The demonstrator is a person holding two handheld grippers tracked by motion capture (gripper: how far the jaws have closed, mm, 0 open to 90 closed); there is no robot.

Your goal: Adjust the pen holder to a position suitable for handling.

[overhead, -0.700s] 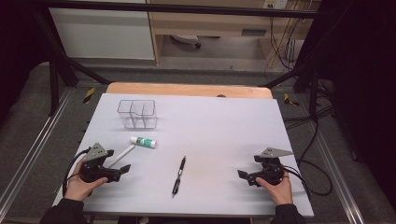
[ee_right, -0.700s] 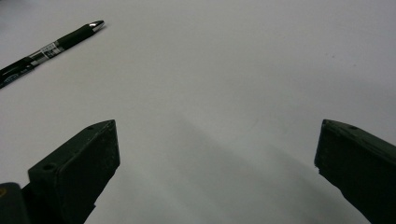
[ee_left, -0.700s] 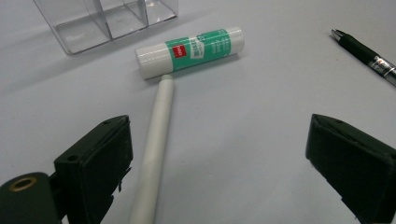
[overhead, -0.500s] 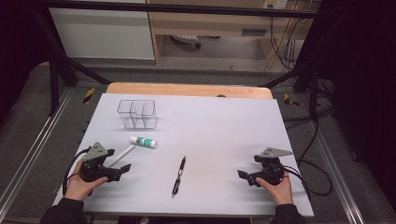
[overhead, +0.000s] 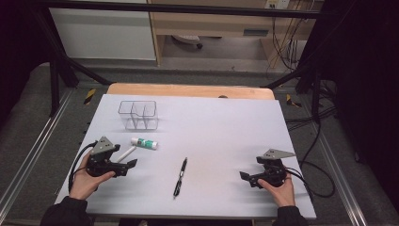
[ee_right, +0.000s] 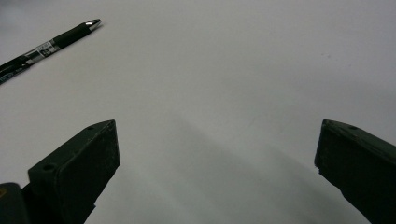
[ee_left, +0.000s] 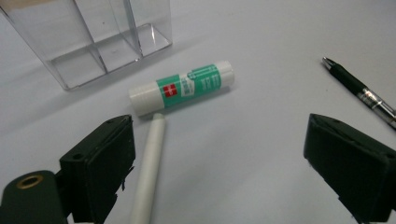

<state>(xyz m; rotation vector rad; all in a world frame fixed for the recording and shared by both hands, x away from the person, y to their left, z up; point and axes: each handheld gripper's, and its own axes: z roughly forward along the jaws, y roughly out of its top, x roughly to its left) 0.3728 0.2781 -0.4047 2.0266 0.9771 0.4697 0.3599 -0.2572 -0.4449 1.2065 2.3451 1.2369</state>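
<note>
Since the earlier frames we see almost nothing shifted: both hands rest where they were on the desk (overhead: 216, 127), and the things on it lie as before, so we judge the work has not properly begun. Taking the glue stick (overhead: 144, 143) as our landmark and going left to right: the left hand-held gripper (overhead: 126, 165) sits just near-left of it, jaws spread wide with nothing gripped. In the left gripper view the white pen (ee_left: 150, 172) runs up beside the left jaw, its tip just touching the glue stick (ee_left: 182, 87). The clear organiser (overhead: 138, 115), divided into compartments and empty as far as we can tell, stands just beyond the glue stick. The black pen (overhead: 180, 176) lies to the right of the glue stick and nearer to us, well apart from it. Far to the right, the right hand-held gripper (overhead: 248, 179) rests with jaws likewise wide and empty, pointing toward the black pen (ee_right: 46, 45). We expect the left gripper to take the white pen or glue stick first, being nearest.
</note>
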